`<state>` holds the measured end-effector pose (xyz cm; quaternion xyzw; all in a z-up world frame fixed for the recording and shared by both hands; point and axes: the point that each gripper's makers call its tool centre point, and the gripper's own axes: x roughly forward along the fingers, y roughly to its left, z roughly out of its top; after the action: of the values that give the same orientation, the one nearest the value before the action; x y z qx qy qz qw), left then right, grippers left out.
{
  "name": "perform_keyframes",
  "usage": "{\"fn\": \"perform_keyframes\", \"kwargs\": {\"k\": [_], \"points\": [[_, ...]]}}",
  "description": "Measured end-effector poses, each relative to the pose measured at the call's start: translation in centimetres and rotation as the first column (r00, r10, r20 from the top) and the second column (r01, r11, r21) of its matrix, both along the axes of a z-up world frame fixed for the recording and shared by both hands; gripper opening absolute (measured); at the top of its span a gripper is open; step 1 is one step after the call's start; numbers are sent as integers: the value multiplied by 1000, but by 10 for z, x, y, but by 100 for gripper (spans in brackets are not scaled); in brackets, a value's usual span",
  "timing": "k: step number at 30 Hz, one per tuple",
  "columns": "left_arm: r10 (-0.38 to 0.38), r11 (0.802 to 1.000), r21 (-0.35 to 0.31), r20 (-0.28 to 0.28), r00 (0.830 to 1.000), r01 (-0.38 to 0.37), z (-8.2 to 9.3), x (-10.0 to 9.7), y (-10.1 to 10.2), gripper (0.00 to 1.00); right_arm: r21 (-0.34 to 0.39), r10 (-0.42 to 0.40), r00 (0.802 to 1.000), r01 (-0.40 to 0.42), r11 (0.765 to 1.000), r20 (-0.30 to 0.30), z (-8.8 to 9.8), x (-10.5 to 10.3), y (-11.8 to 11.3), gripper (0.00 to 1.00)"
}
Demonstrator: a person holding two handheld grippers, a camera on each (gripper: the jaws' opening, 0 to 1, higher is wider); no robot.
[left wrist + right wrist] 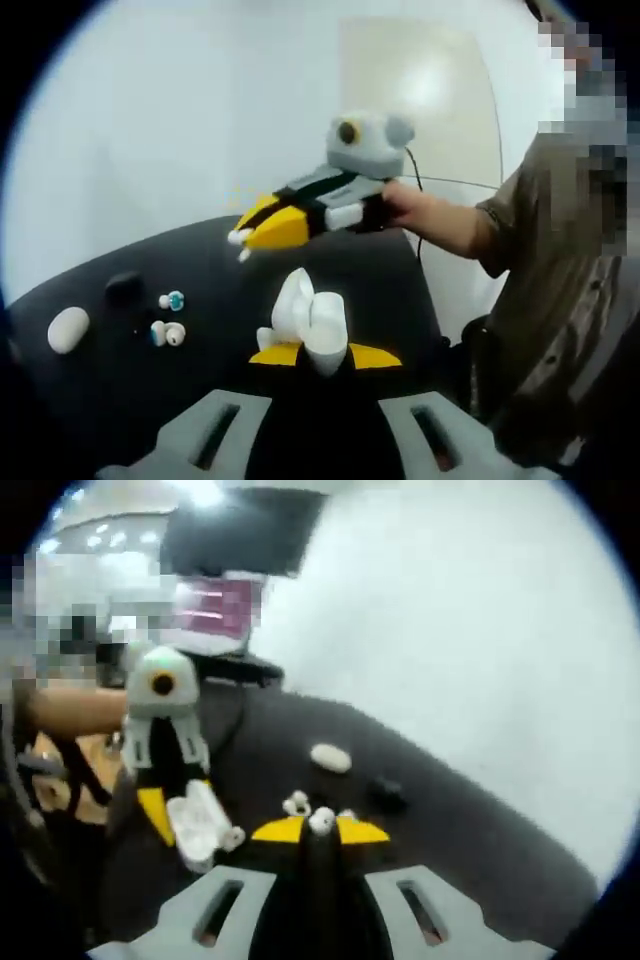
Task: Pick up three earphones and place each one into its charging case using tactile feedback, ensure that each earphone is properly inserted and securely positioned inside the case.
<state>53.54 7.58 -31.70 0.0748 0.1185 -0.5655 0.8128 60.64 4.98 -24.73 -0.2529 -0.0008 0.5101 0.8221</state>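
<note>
A: What is the left gripper [318, 352] holding?
B: It is clamping an open white case [312, 318], lifted above the black table [380, 262].

A: And the right gripper [320, 825]?
B: It is pinching one earphone [321, 821] at its tips, near the case.

A: Where are the other pieces lying?
B: Two earbuds [170, 318] are lying on the table, beside a black case [124, 288] and a closed white case [68, 329].

A: How is the earphone likely to handle?
B: Probably light, smooth and slippery. I'm judging that gripping the body, stem free, is suiting insertion.
</note>
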Motion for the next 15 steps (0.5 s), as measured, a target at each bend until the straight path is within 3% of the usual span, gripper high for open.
{"fn": "perform_keyframes", "kwargs": {"k": [3,9,15], "points": [[-1,1000,-1,-2,1000,1,0,1,0,14,-56,85,991,-80,995,105,7,-17,1,12],[0,1000,-2,-6,1000,0,0,-1,-2,14,-131,218,961,-198,971,169,10,-50,7,12],[1,1000,-3,-9,1000,-1,0,-2,-3,14,-234,278,932,-223,946,233,5,-63,12,12]]}}
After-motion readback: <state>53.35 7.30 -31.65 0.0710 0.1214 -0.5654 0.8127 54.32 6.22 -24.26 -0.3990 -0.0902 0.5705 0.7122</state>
